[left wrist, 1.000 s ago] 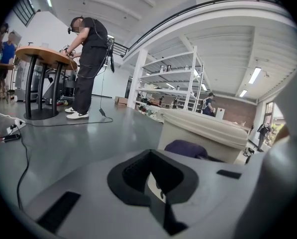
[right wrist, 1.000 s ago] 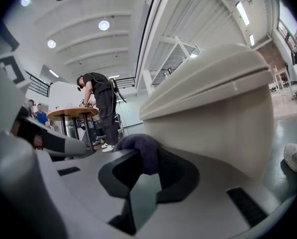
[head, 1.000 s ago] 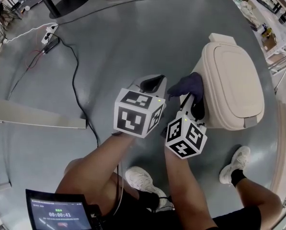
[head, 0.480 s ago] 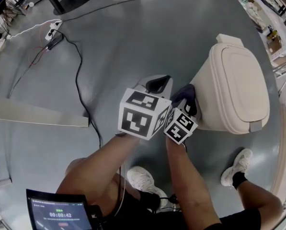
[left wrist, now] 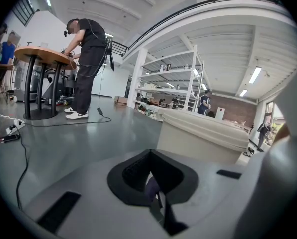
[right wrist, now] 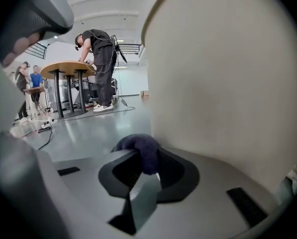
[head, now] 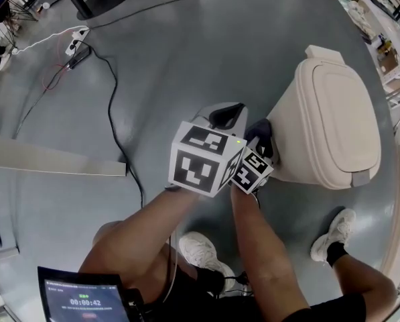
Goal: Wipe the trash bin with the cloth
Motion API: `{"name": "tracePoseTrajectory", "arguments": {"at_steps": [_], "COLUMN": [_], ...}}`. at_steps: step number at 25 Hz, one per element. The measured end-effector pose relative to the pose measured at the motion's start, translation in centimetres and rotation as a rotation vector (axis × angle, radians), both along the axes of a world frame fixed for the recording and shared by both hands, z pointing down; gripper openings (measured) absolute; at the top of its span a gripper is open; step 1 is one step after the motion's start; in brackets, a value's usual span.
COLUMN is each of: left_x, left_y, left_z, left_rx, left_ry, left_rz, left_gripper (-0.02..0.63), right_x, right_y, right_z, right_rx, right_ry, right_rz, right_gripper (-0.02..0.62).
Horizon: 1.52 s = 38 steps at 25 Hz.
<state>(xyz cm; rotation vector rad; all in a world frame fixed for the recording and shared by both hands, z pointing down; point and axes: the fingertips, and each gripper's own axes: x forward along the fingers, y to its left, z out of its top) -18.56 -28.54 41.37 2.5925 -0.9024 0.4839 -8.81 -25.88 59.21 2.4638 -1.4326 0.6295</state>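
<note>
Right gripper view shows cloth (right wrist: 138,152) clamped; head view, trash bin lid (head: 342,116).

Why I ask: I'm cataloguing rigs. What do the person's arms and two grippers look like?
The left arm and right arm are bare, without sleeves. The left gripper and right gripper have smooth light-grey bodies, each with a dark padded claw in a black recess. Each carries a white cube printed with black square markers.

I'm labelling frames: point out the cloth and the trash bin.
cloth (right wrist: 138,148): right gripper view, its bunched dark top.
trash bin (head: 347,113): head view, middle of its lid.
</note>
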Motion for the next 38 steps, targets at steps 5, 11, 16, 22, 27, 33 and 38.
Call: {"name": "tracePoseTrajectory", "arguments": {"at_steps": [5, 11, 16, 22, 27, 33, 38], "left_x": [0.6, -1.2, -1.7, -1.9, -1.3, 0.9, 3.1], "left_y": [0.5, 2.9, 6.3, 10.6, 15.0, 19.8, 24.3], "left_z": [-1.0, -0.8, -2.3, -3.1, -7.2, -13.1, -15.4], "left_rx": [0.02, 0.032, 0.046, 0.055, 0.047, 0.134, 0.169], "left_ry": [-0.015, -0.088, -0.123, -0.152, -0.108, -0.025, -0.005], "left_rz": [-0.004, -0.045, -0.1, -0.163, -0.306, -0.428, -0.466], "left_gripper": [-0.003, -0.003, -0.003, -0.003, -0.003, -0.003, -0.003], "right_x": [-1.2, -3.4, -4.8, -7.6, -6.5, -3.6, -0.6], "right_y": [1.2, 4.2, 7.6, 10.9, 14.4, 18.6, 22.5], "right_z": [-1.9, -3.7, -6.4, -10.9, -18.7, -27.0, -33.5], "right_rx": [0.056, 0.093, 0.131, 0.176, 0.218, 0.31, 0.342], "right_ry": [-0.051, -0.08, -0.068, 0.008, 0.065, 0.144, 0.226], "right_rz": [-0.035, -0.136, -0.277, -0.552, -0.767, -0.92, -1.02], "right_gripper": [0.066, 0.066, 0.066, 0.066, 0.066, 0.066, 0.066]}}
